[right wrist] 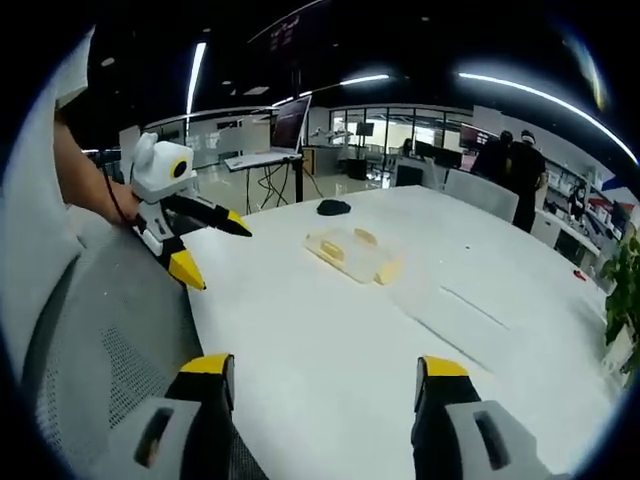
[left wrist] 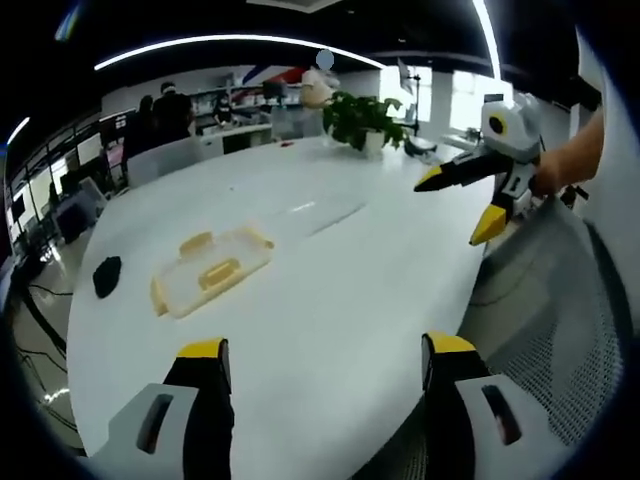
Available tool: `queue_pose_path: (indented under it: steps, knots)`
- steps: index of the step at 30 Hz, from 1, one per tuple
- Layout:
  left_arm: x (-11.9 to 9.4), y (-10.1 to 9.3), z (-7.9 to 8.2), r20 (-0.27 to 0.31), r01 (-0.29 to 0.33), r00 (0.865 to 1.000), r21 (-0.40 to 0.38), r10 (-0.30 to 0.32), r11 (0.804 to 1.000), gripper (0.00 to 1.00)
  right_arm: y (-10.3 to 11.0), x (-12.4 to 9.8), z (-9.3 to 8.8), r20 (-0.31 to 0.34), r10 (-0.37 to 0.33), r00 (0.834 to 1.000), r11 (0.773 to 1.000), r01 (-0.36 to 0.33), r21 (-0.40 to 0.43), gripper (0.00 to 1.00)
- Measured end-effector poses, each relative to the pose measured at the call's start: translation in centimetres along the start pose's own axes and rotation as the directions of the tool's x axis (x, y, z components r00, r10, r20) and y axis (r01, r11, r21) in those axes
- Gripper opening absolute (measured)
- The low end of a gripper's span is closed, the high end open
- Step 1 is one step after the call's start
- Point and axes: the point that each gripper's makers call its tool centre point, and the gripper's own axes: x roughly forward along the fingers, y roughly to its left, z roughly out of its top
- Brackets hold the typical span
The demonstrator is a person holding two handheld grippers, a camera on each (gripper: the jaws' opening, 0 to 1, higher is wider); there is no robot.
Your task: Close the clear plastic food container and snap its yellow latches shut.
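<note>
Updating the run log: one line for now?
container: on table, untouched | left gripper: open, empty | right gripper: open, empty

The container [left wrist: 212,268] is clear with yellow latches. The table [left wrist: 330,300] is white. A black lump [left wrist: 106,276] lies nearby.

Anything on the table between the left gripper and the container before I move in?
Nothing: in the left gripper view, only bare white table lies between the left gripper and the container. A small black object sits off beside the container, outside that stretch.
</note>
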Motion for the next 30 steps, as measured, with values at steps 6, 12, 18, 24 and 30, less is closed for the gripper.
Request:
queue_pose_path:
  steps: [6,12,18,24,30]
  knots:
    - [0.7,0.5,0.5,-0.016,0.023,1.0,0.053,-0.022,0.998,0.74,-0.3,1.2,0.4,-0.014,0.012,1.0,1.0,-0.012,-0.026,0.73]
    - [1.3,1.7,1.1,-0.014,0.026,1.0,0.062,-0.025,0.998,0.74,-0.7,2.3,0.8,-0.028,0.032,0.999,0.998,-0.033,-0.05,0.73]
    - [2.0,2.6,1.2,-0.022,0.027,0.999,0.068,-0.026,0.997,0.74,-1.1,3.2,1.0,-0.041,0.043,0.998,0.997,-0.045,-0.057,0.72]
    - [2.8,3.6,1.0,-0.033,0.033,0.999,0.068,-0.03,0.997,0.73,-1.5,4.2,1.1,-0.047,0.054,0.997,0.997,-0.056,-0.046,0.72]
    - [3.3,4.6,1.2,-0.043,0.037,0.999,0.079,-0.034,0.996,0.73,-1.8,5.2,1.0,-0.064,0.076,0.995,0.996,-0.08,-0.051,0.69]
